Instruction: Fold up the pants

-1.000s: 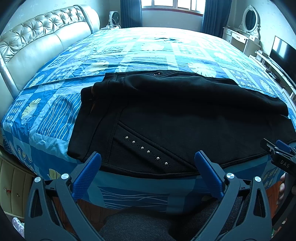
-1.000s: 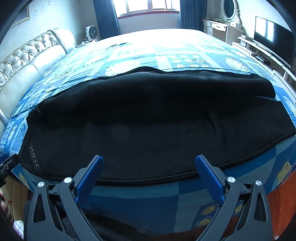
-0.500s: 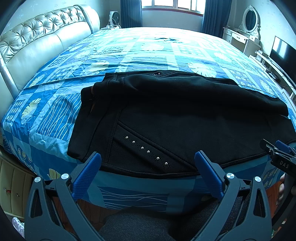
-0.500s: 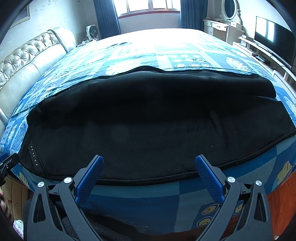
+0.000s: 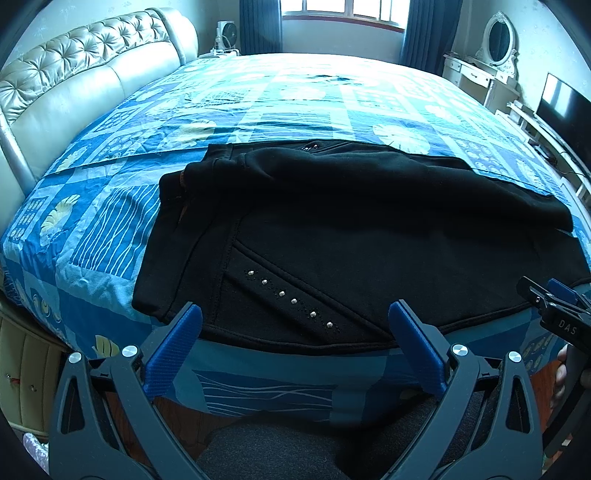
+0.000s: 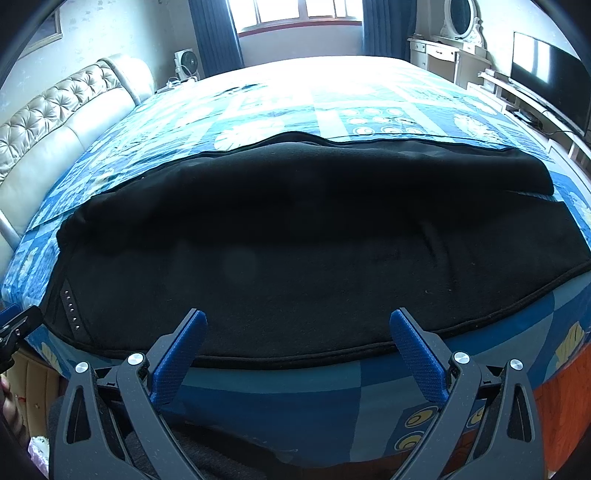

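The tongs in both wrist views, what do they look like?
Both match. The left tongs and right tongs have dark grey triangular cut-out arms, silver round bolts and ribbed blue finger pads. From the left view, the right tongs' side shows white lettering "DAS".

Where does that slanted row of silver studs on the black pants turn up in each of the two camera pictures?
Left wrist view: row of silver studs, lower centre, just above the gap between the blue fingers.
Right wrist view: the same studs, far left edge, small.
Shared landmark: the oval mirror at upper right.
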Demonstrator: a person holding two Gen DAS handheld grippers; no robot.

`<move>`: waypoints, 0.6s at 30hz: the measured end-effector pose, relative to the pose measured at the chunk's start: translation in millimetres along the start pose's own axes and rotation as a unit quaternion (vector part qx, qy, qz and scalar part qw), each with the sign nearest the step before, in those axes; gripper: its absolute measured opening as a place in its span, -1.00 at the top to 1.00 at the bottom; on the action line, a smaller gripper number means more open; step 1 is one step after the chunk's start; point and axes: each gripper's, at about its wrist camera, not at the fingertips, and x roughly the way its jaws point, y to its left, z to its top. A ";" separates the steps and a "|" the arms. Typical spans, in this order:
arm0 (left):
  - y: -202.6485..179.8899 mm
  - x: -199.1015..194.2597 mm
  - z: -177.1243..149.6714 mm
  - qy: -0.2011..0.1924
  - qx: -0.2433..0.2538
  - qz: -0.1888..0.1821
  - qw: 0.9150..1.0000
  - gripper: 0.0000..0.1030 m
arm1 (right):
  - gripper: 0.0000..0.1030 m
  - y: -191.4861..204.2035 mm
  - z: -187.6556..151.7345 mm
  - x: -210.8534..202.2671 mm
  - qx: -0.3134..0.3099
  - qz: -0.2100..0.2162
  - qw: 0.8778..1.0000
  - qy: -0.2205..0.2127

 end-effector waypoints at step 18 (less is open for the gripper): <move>154.3 83.9 141.0 -0.024 -0.055 -0.122 0.991 -0.96 | -0.93 6.1 169.4 57.8 -0.197 0.122 0.973 0.009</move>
